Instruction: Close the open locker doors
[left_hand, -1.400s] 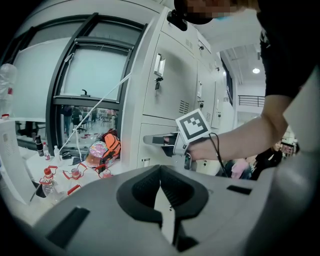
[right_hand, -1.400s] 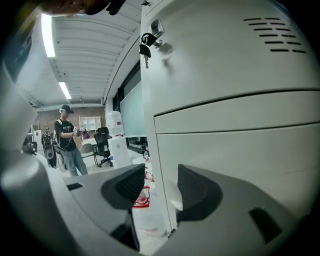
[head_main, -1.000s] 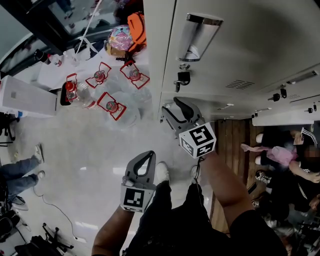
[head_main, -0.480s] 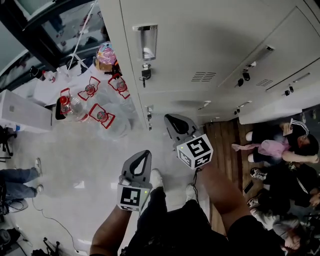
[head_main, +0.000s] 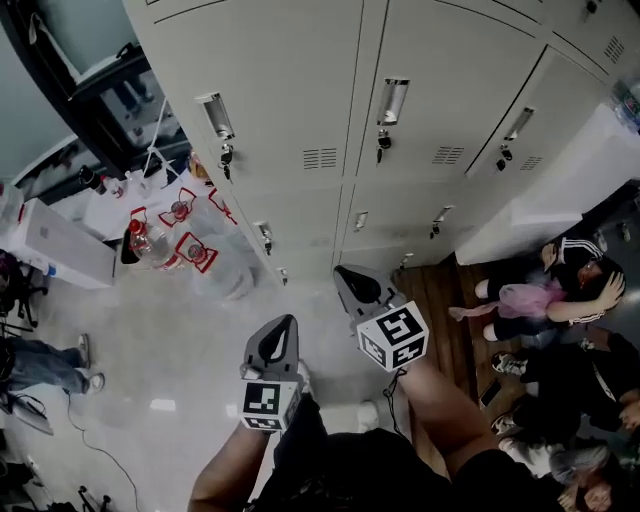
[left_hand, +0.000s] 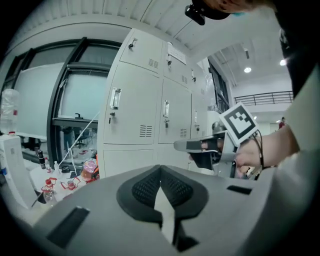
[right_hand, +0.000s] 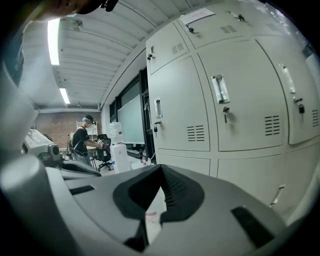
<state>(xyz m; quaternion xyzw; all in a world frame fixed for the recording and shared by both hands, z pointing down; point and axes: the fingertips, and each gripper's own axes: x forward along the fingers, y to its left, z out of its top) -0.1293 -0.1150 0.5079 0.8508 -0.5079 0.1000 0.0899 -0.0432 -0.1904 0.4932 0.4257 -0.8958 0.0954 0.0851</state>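
A bank of pale grey lockers (head_main: 300, 110) fills the top of the head view, and every door I can see lies flush, each with a metal handle (head_main: 217, 115). My left gripper (head_main: 282, 328) is shut on nothing and hangs over the floor, short of the lockers. To its right, my right gripper (head_main: 350, 278) is also shut and empty, its tip close to the bottom row of doors. In the left gripper view the lockers (left_hand: 145, 110) stand ahead past the shut left gripper (left_hand: 161, 186), with the right gripper (left_hand: 197, 146) alongside. The right gripper view shows closed doors (right_hand: 230, 100) beyond the shut right gripper (right_hand: 159, 192).
Water bottles with red handles (head_main: 180, 235) lie on the floor left of the lockers, beside a white box (head_main: 55, 245). People sit on the wooden floor at the right (head_main: 540, 300) under a white ledge (head_main: 560, 190). A person (right_hand: 82, 140) stands far off at a desk.
The right gripper's jaws went from open to shut. Both grippers have drawn back from the lockers and risen, and more of the locker bank has come into the head view.
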